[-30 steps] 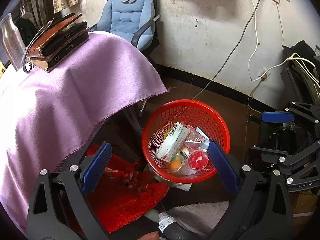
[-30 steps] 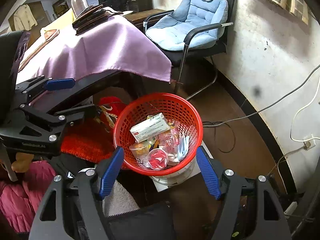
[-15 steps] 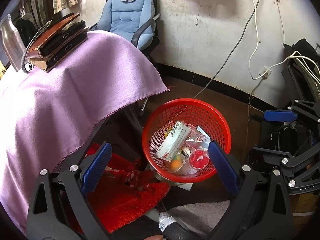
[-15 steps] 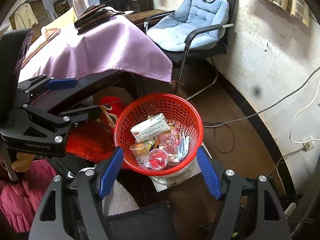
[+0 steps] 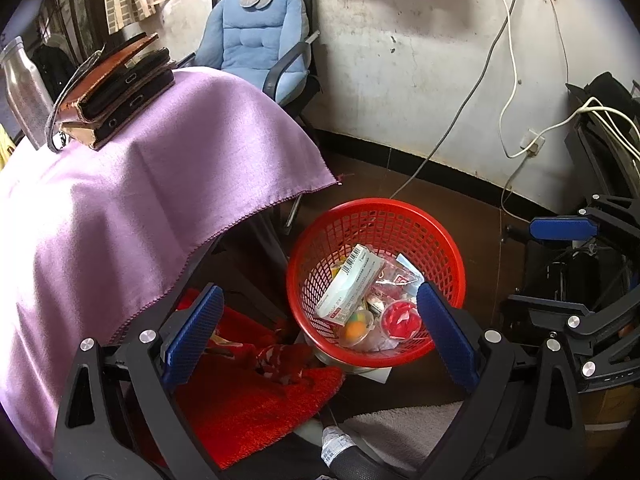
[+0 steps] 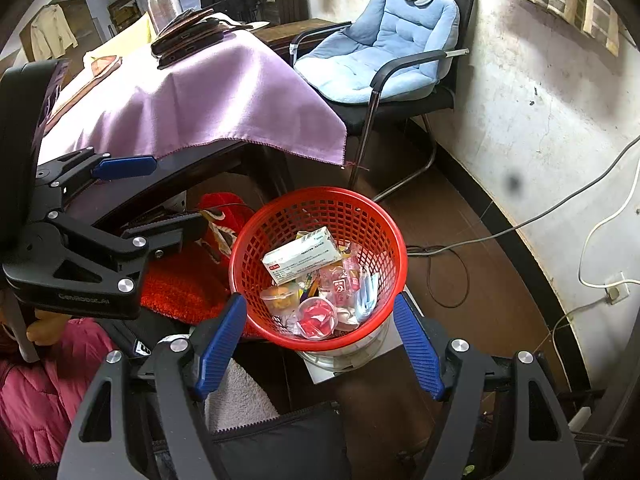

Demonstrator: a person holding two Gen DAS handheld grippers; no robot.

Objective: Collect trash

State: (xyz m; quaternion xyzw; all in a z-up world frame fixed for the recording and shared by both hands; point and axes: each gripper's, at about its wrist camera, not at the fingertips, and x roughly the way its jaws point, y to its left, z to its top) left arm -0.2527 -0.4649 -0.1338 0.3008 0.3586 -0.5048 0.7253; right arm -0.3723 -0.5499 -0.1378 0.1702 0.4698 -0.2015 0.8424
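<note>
As both hover, left claw (image 5: 316,336), right claw (image 6: 320,346), spread wide over basket (image 6: 360,216)

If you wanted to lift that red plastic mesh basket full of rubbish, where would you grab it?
Probably by the rim. The red plastic mesh basket stands upright on a white bucket-like base, its open top ringed by a thick rolled lip. Coming down from above on the near side, one finger would go inside the lip and one outside. The round, flared wall looks too wide for the open right gripper to span.

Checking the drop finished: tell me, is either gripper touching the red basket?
Apart. Both views show the basket below open, empty fingers; left gripper and right gripper hover above.
</note>
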